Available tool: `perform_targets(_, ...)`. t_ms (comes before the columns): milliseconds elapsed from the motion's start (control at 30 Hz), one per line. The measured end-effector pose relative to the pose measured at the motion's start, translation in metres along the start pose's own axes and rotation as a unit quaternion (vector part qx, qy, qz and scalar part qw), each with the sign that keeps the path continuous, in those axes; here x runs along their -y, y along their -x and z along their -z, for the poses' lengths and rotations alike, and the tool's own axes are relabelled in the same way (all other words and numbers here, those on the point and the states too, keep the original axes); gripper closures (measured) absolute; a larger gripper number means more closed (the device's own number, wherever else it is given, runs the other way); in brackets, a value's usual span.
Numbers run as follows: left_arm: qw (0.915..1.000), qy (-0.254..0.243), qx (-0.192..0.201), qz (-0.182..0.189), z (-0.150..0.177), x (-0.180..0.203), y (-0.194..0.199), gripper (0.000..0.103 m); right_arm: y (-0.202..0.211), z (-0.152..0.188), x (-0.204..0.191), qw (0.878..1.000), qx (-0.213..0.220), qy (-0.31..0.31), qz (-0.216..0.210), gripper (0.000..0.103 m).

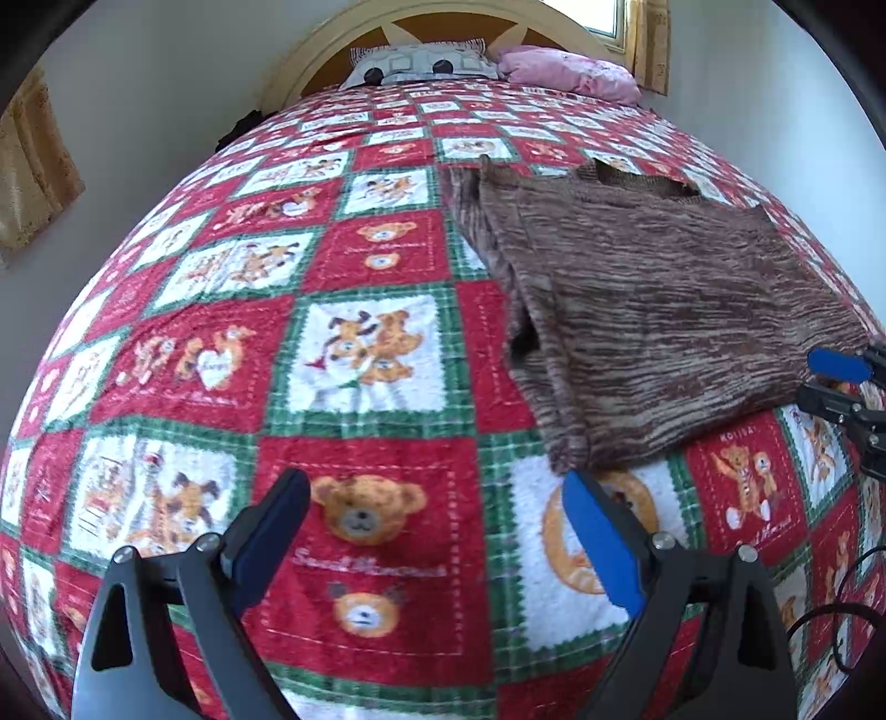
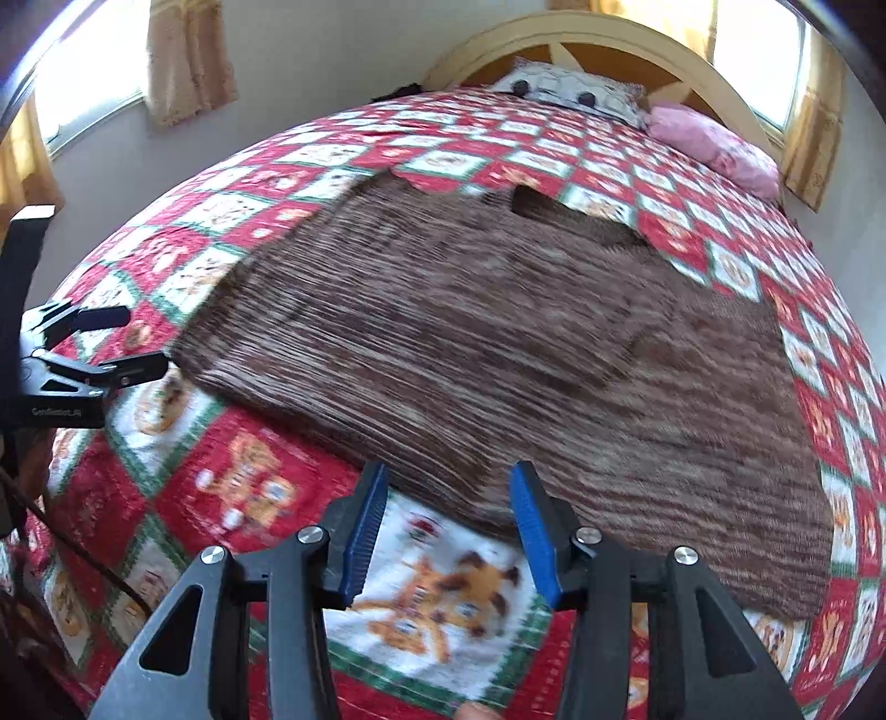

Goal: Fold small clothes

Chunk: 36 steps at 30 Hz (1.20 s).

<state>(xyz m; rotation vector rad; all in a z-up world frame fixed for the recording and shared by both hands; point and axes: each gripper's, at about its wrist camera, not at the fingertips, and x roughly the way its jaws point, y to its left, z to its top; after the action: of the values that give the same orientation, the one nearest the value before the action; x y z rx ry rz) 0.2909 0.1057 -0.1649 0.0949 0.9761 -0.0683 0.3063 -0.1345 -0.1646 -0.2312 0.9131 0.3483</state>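
Note:
A brown striped knit garment point(image 1: 637, 310) lies flat on the bed, its neck opening at the far edge and one side folded over the middle. My left gripper point(image 1: 432, 487) hovers over the quilt just left of the garment's near corner, open with nothing between its fingers. In the right wrist view the garment point(image 2: 470, 343) fills the middle. My right gripper point(image 2: 449, 476) stands at its near hem, jaws apart, pads not pressing the cloth. The left gripper point(image 2: 147, 339) shows at the garment's left corner, and the right gripper point(image 1: 808, 379) at the left view's right edge.
A red, green and white teddy-bear quilt point(image 1: 360, 387) covers the bed. A patterned pillow point(image 1: 426, 66) and a pink pillow point(image 1: 570, 72) lie against the arched headboard point(image 2: 598, 39). Curtained windows point(image 2: 183, 55) line the walls. A black cable point(image 2: 83, 554) trails at the left.

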Motion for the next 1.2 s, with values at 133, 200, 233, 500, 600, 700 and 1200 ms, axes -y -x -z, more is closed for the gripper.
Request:
perform_targets(133,1.0000,-0.001,0.000,-0.009,-0.007,-0.013,0.002,0.008,0.000,-0.013,-0.022,0.999,0.019,0.032,-0.004,0.045)
perform_targets(200,1.0000,0.004,0.000,-0.008,-0.012,-0.023,0.004,0.008,-0.001,-0.017,-0.033,0.998,0.027,0.049,0.000,0.045)
perform_targets(233,0.9999,0.009,0.002,-0.007,-0.014,-0.027,0.005,0.008,-0.002,-0.019,-0.041,0.998,0.030,0.061,0.001,0.045)
perform_targets(500,0.9981,0.045,0.041,-0.007,-0.041,-0.076,0.008,0.008,-0.014,-0.029,-0.096,0.988,0.054,0.145,0.007,0.045)
perform_targets(600,0.9968,0.051,0.060,0.010,-0.050,-0.089,0.007,0.008,-0.020,-0.031,-0.113,0.984,0.058,0.166,0.000,0.046)
perform_targets(700,0.9959,0.057,0.064,0.029,-0.057,-0.095,0.001,0.008,-0.025,-0.031,-0.132,0.980,0.061,0.188,-0.008,0.046)
perform_targets(1200,0.9875,0.029,0.034,0.152,-0.112,-0.048,-0.044,0.008,-0.044,-0.025,-0.149,0.972,0.078,0.218,0.035,0.086)
